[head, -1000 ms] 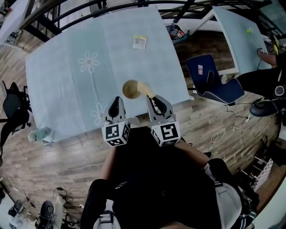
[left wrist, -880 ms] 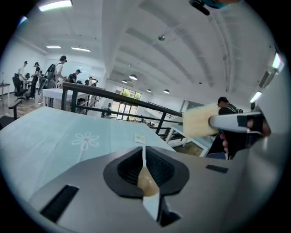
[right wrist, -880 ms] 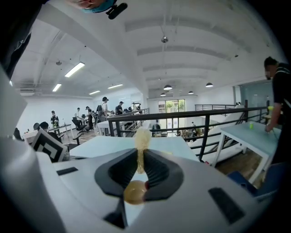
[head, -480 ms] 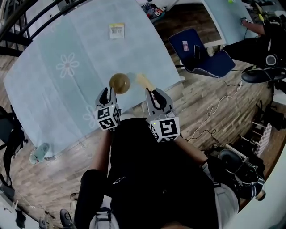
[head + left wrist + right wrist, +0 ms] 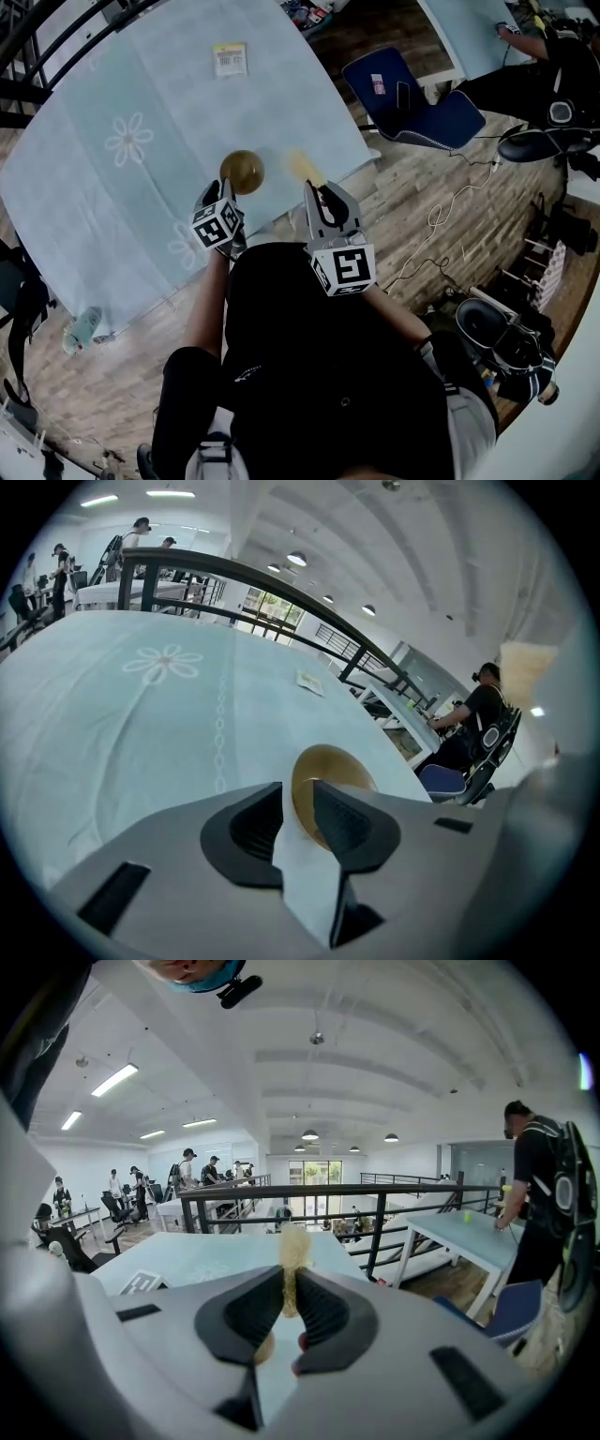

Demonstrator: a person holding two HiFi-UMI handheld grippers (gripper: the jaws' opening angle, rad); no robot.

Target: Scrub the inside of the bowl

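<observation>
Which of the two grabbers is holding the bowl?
The left gripper: its jaws are shut on the rim of the brown bowl. The right gripper holds a yellowish sponge instead.

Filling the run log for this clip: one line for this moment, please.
left gripper: shut on rim of bowl | right gripper: shut on sponge | sponge: outside bowl

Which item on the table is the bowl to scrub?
Start at the large table under the pale blue flowered cloth and go to its near edge. The bowl is the round golden-brown dish with its rim between the fingers of the left gripper, unlike the flat printed card farther back.
</observation>
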